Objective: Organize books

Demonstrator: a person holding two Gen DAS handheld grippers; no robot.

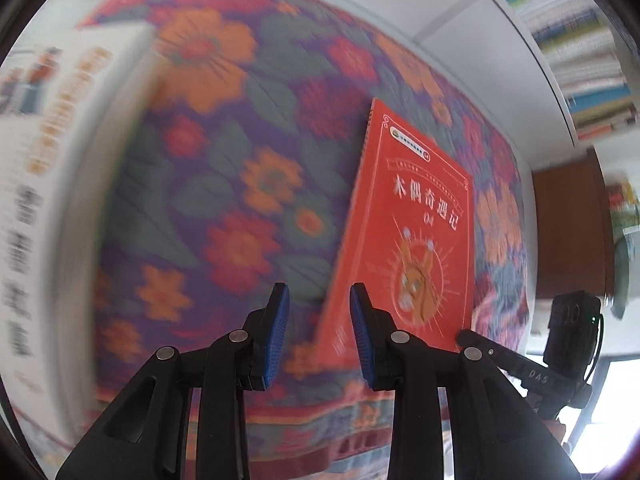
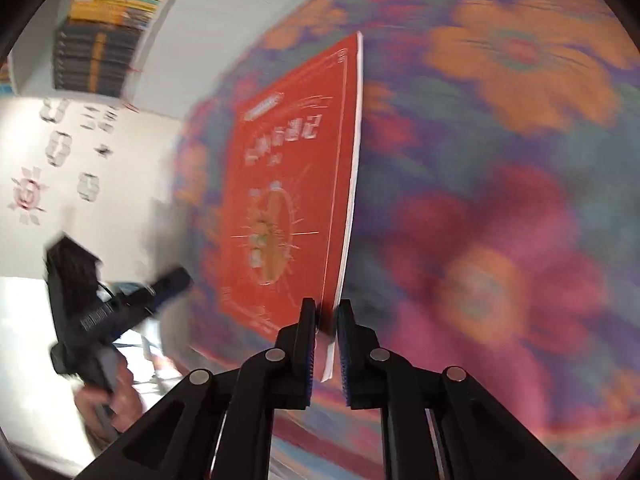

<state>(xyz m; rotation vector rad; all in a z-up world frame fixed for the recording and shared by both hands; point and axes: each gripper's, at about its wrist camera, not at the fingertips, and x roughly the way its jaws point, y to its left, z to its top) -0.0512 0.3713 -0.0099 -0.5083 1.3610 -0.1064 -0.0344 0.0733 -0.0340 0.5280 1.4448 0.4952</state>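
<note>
Gripping: right gripper (image 2: 325, 322), jaws astride the red book (image 2: 298, 184) at its near corner, a slight gap showing, lifting it on edge.
Waiting: left gripper (image 1: 319, 306), jaws nearly together, empty, beside it.
Beneath: floral bedspread (image 1: 224, 208).
Beyond: bookshelf (image 1: 576, 40), its likely destination.

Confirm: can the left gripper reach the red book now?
Probably yes: the red book is right ahead of the left gripper, nothing between; the right gripper is only at a corner.
</note>
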